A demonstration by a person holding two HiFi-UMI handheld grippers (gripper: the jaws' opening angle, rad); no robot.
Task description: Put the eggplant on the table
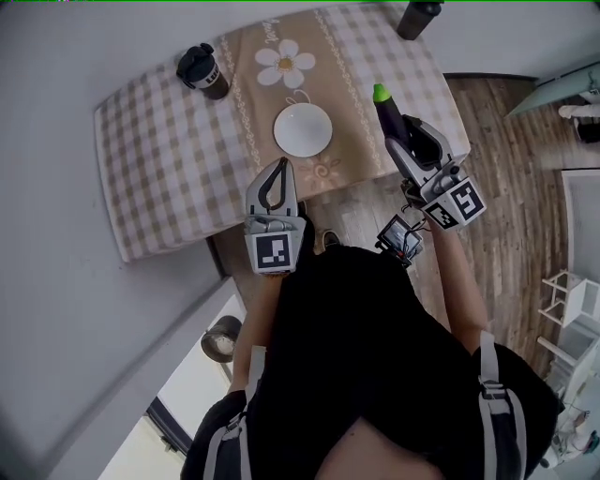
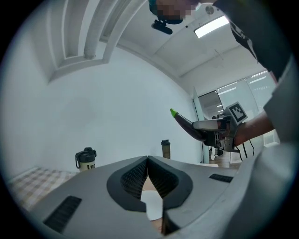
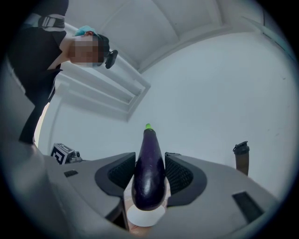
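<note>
Above the checked table, mid-carry: right gripper clamped on eggplant, aloft near the front edge; left gripper closed, empty. Next: lowering onto bare cloth beside plate, then releasing

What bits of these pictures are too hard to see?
- Head view: the dark bottle is cut off by the top edge.
- Head view: the right gripper hides the eggplant's back end.
- Left gripper view: the cup's print is too small to read.

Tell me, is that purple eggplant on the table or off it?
Off it: the glossy purple eggplant is clamped in the right gripper, raised near the checked table edge.
</note>
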